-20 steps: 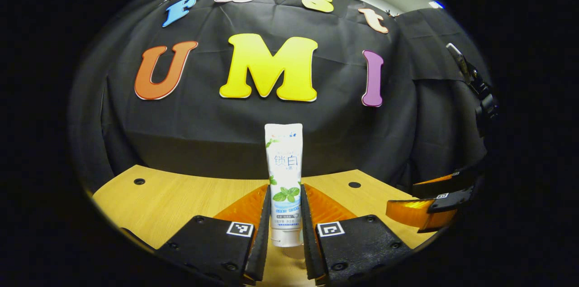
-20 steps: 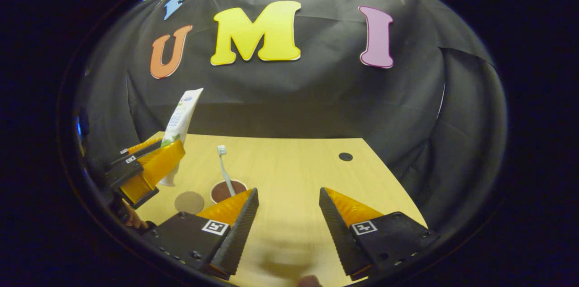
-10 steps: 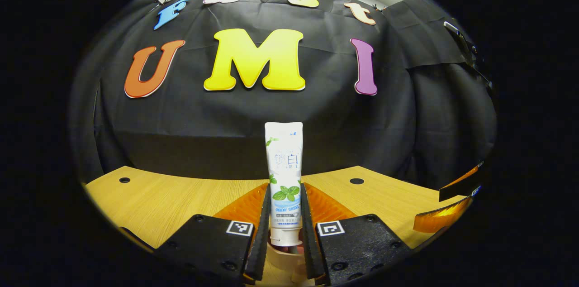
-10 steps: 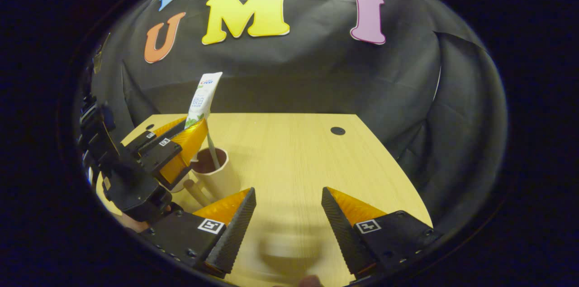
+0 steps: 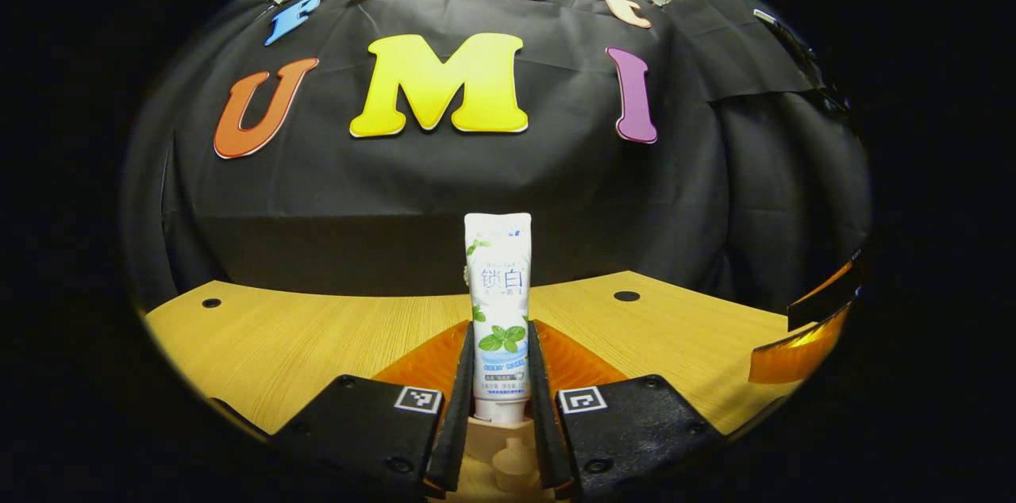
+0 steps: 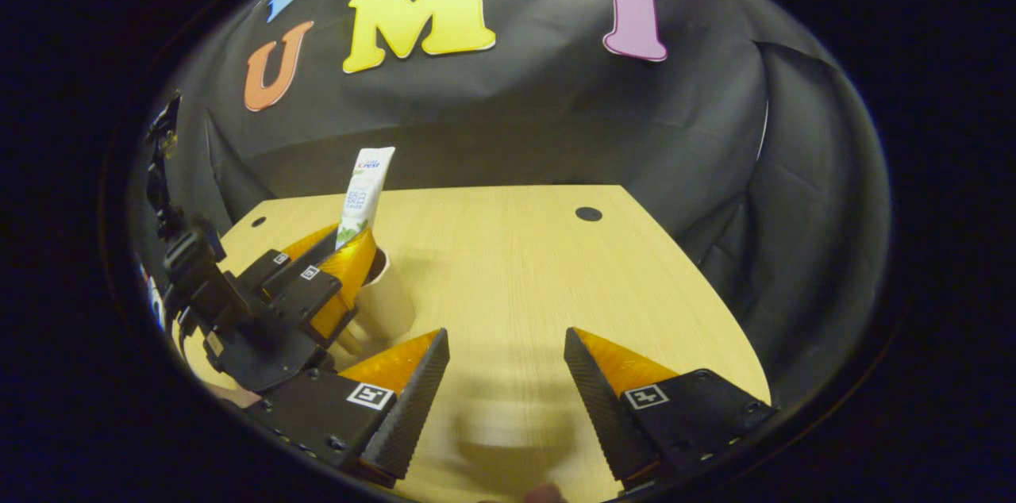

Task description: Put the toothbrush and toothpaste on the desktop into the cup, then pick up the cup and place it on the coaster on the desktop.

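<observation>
My left gripper (image 5: 498,332) is shut on a white toothpaste tube (image 5: 498,265), which stands upright with its cap end down. The cap sits at the rim of the pale cup (image 5: 486,433) directly below; a pale shape in the cup is unclear. In the right gripper view, the left gripper (image 6: 340,265) holds the toothpaste tube (image 6: 365,190) above the cup (image 6: 389,309), hiding the cup's mouth and the toothbrush. My right gripper (image 6: 506,364) hovers open over the wooden table (image 6: 516,265), right of the cup, with nothing between its fingers.
The table has small dark holes near its far corners (image 5: 626,296) (image 6: 588,213). The right gripper's orange finger (image 5: 798,344) shows at the right edge of the left gripper view. A hand holds the left gripper's black body (image 6: 238,328). Black cloth walls the table's far side.
The left gripper has carried the toothpaste tube over the cup and lowered it to the rim. The right gripper stayed open and shifted only slightly.
</observation>
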Available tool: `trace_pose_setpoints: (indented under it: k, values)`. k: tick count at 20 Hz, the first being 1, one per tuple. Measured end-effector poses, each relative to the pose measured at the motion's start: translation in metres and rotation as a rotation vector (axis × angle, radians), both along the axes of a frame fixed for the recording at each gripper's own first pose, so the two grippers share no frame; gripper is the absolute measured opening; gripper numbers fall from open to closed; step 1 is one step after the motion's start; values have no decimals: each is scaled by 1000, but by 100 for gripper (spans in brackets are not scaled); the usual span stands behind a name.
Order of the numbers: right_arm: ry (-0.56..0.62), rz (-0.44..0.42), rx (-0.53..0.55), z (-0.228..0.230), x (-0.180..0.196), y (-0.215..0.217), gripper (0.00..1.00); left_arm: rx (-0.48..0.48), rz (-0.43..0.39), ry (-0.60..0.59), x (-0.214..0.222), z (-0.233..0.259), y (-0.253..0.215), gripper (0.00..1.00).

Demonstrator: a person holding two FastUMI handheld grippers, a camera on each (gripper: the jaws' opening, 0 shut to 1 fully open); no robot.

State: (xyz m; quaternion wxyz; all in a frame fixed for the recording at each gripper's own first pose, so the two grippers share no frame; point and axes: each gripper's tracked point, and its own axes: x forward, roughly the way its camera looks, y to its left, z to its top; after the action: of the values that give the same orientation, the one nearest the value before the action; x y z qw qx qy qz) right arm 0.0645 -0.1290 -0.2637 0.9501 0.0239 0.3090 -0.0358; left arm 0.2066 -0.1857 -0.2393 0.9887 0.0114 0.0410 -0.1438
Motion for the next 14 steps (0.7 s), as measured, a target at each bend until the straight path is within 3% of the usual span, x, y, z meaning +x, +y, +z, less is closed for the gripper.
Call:
trace_pose_setpoints:
  k: [8, 10, 11, 12, 13, 14]
  values:
    - [-1, -11, 10, 1, -2, 7, 94, -21, 12, 44, -19, -3, 10, 48]
    - [-4, -14, 11, 4, -2, 11, 94, -41, 14, 55, -26, 1, 16, 57]
    - [-4, -14, 9, 6, -2, 12, 94, -50, 14, 58, -32, 3, 18, 55]
    - [-5, -15, 5, 9, -2, 12, 94, -52, 15, 57, -37, 8, 21, 80]
    - [0, -18, 3, 12, -2, 13, 94, -49, 19, 50, -41, 15, 25, 75]
    - [1, -22, 8, 17, -2, 15, 94, -47, 29, 40, -46, 23, 32, 82]
